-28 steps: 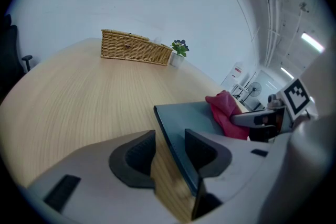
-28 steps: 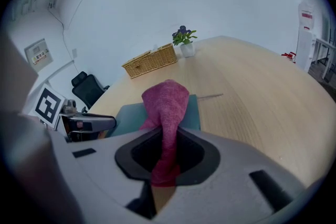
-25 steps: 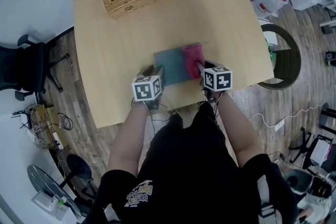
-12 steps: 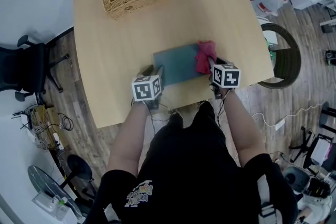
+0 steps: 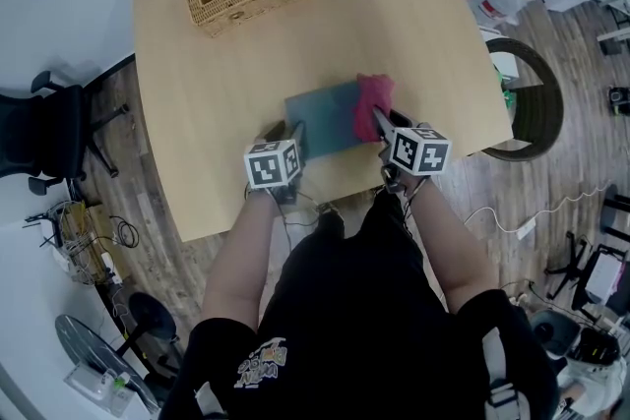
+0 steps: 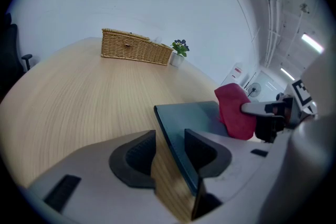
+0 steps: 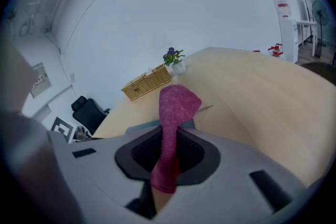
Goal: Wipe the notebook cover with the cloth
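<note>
Head view – right claw (image 5: 378,119) clamped on cloth (image 5: 373,94), shifted left across notebook (image 5: 323,118); left claw (image 5: 294,137) wide – straddling notebook edge.

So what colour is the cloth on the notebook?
Deep pink, near magenta. The cloth shows best in the right gripper view.

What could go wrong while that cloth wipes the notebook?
The jaws of the left gripper only straddle a corner of the notebook without clamping, so wiping might slide it. It lies near the front edge of the table and could be pushed off. The cloth, pinched in the right gripper, could slip out.
</note>
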Action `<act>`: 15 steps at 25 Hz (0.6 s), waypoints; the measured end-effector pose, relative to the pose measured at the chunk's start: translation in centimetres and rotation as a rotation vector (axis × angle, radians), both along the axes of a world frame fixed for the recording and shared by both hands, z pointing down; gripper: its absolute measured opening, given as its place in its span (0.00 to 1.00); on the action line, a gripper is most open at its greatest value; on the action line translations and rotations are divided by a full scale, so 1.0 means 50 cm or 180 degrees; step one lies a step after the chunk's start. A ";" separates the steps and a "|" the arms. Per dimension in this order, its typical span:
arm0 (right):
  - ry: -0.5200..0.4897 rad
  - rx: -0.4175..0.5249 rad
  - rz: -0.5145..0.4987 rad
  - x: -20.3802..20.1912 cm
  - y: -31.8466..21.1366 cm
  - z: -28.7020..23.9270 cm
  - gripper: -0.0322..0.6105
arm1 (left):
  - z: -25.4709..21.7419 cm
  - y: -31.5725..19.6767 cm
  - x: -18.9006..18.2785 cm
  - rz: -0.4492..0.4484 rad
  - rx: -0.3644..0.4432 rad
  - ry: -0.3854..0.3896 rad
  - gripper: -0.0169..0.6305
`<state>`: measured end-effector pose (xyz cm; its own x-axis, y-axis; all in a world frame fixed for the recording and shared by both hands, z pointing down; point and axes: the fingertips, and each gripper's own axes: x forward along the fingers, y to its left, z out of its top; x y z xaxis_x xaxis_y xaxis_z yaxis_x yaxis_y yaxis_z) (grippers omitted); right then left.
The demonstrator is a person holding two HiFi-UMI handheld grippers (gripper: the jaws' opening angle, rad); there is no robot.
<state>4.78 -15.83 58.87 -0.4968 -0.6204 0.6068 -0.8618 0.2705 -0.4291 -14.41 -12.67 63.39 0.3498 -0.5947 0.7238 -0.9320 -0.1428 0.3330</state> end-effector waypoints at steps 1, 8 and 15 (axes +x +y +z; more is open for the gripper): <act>-0.0083 -0.0030 -0.0051 -0.020 0.009 -0.002 0.16 | 0.000 0.000 0.001 0.0001 0.0000 -0.0001 0.28; -0.0463 -0.0298 -0.0325 -0.145 0.069 0.011 0.16 | 0.000 0.000 0.000 0.0001 -0.0009 -0.0005 0.28; -0.0614 -0.0548 -0.0732 -0.256 0.143 0.029 0.16 | 0.001 0.000 -0.001 -0.0001 -0.0012 0.0001 0.28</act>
<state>-8.00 -8.68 60.31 -0.7276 -0.3756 0.5741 -0.6852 0.3576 -0.6345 -14.45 -12.68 63.43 0.3498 -0.5922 0.7259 -0.9320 -0.1412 0.3339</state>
